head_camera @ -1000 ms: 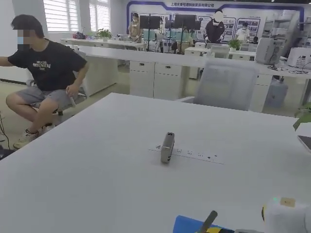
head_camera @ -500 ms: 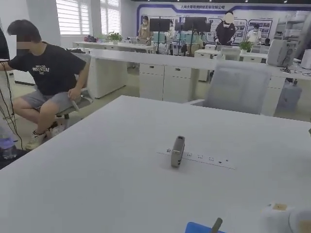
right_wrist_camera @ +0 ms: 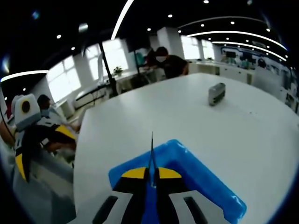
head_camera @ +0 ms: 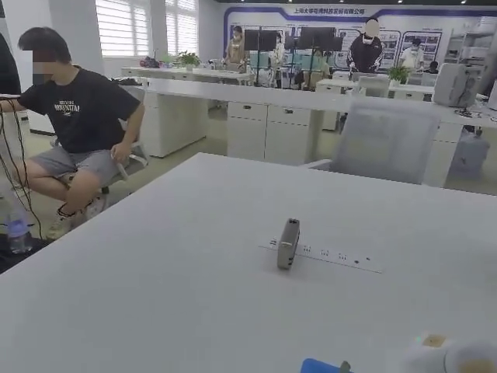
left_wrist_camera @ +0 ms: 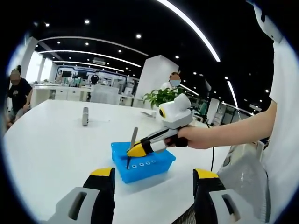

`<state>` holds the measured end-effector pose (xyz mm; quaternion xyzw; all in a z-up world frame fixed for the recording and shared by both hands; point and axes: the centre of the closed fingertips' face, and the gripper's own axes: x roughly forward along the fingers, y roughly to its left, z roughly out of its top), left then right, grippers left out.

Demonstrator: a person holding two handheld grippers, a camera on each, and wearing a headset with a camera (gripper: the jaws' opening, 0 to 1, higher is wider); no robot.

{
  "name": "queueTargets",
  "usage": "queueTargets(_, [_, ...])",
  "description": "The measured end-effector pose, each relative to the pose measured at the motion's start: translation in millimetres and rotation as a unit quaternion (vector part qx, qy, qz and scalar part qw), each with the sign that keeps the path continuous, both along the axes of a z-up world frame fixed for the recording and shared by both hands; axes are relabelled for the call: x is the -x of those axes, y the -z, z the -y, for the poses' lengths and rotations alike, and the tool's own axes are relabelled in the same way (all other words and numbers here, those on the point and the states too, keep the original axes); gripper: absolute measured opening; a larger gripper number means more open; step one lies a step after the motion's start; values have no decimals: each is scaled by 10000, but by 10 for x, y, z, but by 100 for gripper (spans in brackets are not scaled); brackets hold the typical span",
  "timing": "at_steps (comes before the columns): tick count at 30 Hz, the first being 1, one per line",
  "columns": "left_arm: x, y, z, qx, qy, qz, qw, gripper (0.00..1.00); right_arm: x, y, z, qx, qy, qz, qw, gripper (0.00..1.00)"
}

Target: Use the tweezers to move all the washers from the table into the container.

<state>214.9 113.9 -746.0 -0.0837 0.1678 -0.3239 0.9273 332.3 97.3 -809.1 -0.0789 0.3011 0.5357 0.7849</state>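
A blue container [left_wrist_camera: 140,176] sat near the edge of the white table [left_wrist_camera: 51,140].
The left gripper [left_wrist_camera: 154,176] stood before the container, jaws wide apart and holding nothing. The right gripper [left_wrist_camera: 135,150] clamped the tweezers [left_wrist_camera: 132,142] between its narrowed jaws, tip pointing down into the container. A row of washers [left_wrist_camera: 144,164] lay inside, just beside that tip; contact could not be told.

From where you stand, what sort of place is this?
Most likely an open-plan office or lab: rows of white desks with drawer units, a grey swivel chair at the white workbench, and a poster wall at the back where people stand.
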Motion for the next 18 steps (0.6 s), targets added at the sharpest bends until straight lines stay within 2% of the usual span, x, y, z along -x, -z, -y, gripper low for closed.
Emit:
queueTargets(1, [4, 6, -11, 21, 2, 13, 10000, 67, -9, 3, 2, -11, -13, 15, 10000, 3])
queueTargets(3, [17, 46, -45, 166, -46, -150, 9997, 67, 4, -2, 2, 22, -75, 54, 10000, 3])
queueTargets(5, [21, 37, -80, 300, -98, -218, 9993, 66, 0, 2, 7, 66, -153, 134, 9998, 4])
queueTargets(7, [32, 21, -98, 268, -68, -211, 9994, 65, -4, -5, 11, 77, -252, 274, 9993, 4])
queueTargets(10, [35, 17, -138, -85, 23, -177, 9998, 60, -15, -59, 40, 23, -260, 311, 9992, 4])
queueTargets(11, [34, -19, -133, -133, 118, -118, 9998, 56, -30, -100, 43, 2, -251, 346, 9991, 4])
queueTargets(14, [23, -63, -137, -323, 327, -102, 9989, 49, -36, -218, 80, -63, -272, 478, 9985, 4])
queueTargets(16, [23, -79, -112, -430, 541, -176, 9975, 44, 13, -337, 103, -150, -376, 554, 9976, 4])
queueTargets(18, [47, -77, -66, -558, 809, -309, 9947, 39, 57, -381, 144, -147, -459, 596, 9971, 3])
